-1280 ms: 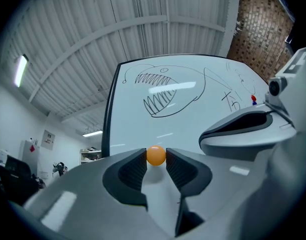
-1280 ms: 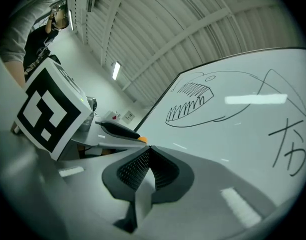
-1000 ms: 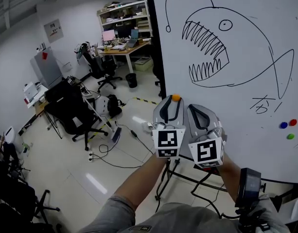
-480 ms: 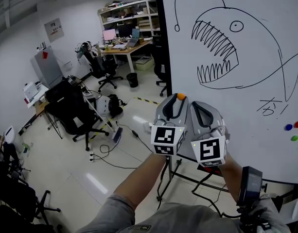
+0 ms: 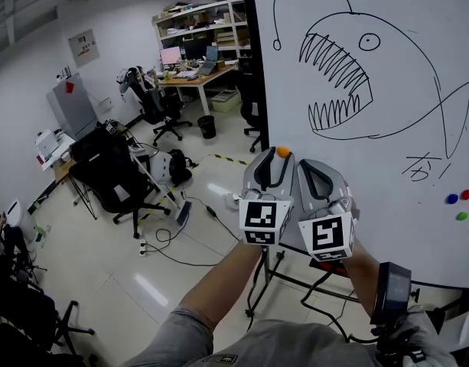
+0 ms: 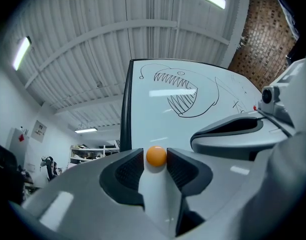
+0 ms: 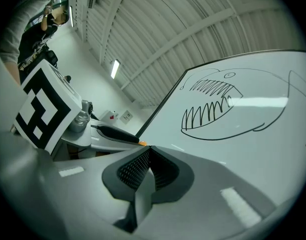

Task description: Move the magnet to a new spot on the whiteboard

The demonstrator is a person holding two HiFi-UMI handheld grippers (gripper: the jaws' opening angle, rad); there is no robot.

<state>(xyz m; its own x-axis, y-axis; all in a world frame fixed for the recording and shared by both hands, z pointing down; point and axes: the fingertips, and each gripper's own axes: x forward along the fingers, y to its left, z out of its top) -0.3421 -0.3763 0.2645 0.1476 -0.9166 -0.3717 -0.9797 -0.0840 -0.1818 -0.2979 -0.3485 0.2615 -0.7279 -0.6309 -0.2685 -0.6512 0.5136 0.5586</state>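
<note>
- Magnet, an orange ball, sat pinched between the left gripper's jaw tips, near the whiteboard's lower left.
- Right gripper was closed, empty, just beside it.

Whiteboard: handwritten scribble ending "!", rest illeg. Wall poster: print too small.

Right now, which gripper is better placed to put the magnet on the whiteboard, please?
Left. The left gripper grips the orange magnet by the whiteboard; the right gripper is shut, empty.
</note>
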